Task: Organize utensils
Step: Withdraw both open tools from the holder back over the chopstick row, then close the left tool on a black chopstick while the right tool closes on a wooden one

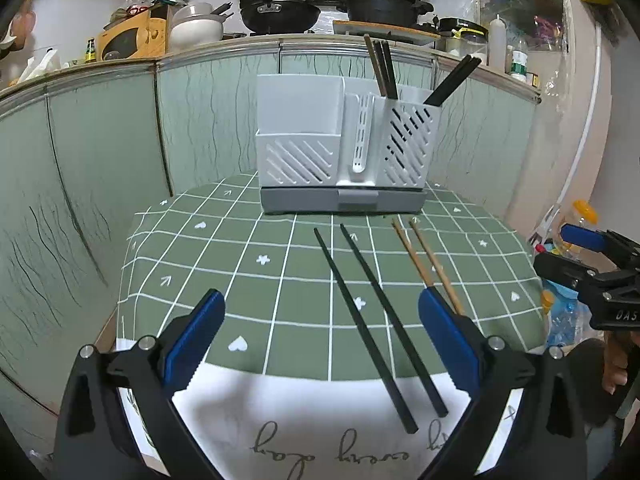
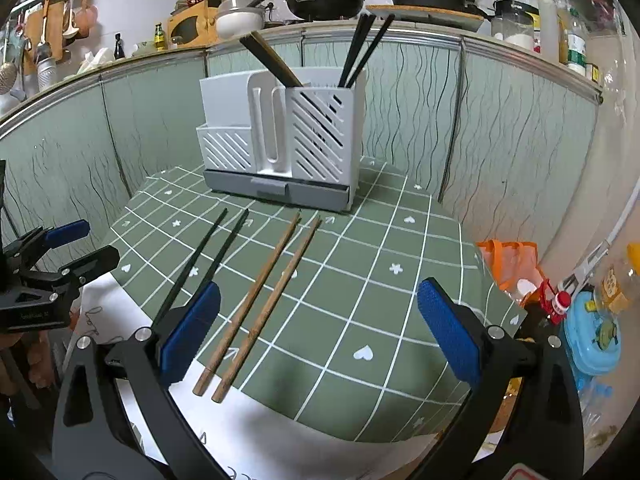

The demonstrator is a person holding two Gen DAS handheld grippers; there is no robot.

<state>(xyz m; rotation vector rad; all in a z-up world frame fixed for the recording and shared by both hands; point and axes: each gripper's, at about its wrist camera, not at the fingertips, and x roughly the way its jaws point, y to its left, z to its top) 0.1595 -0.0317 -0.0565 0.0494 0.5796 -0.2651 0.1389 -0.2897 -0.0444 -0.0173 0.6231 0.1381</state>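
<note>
A white slotted utensil holder (image 1: 340, 148) on a grey base stands at the far side of the green checked tablecloth (image 1: 224, 264); it also shows in the right wrist view (image 2: 288, 140). Several dark chopsticks (image 1: 384, 68) stand in its right compartment. Two black chopsticks (image 1: 372, 320) and two wooden chopsticks (image 1: 424, 260) lie flat on the cloth; the wooden pair (image 2: 256, 304) lies just right of my right gripper's left finger. My left gripper (image 1: 322, 340) is open and empty above the near edge. My right gripper (image 2: 318, 332) is open and empty.
Green patterned panels wall in the table behind and at both sides. A counter above them carries pans (image 1: 280, 14), a rice cooker and bottles. An orange bag (image 2: 508, 264), bottles and a blue container (image 2: 592, 336) sit off the table's right edge.
</note>
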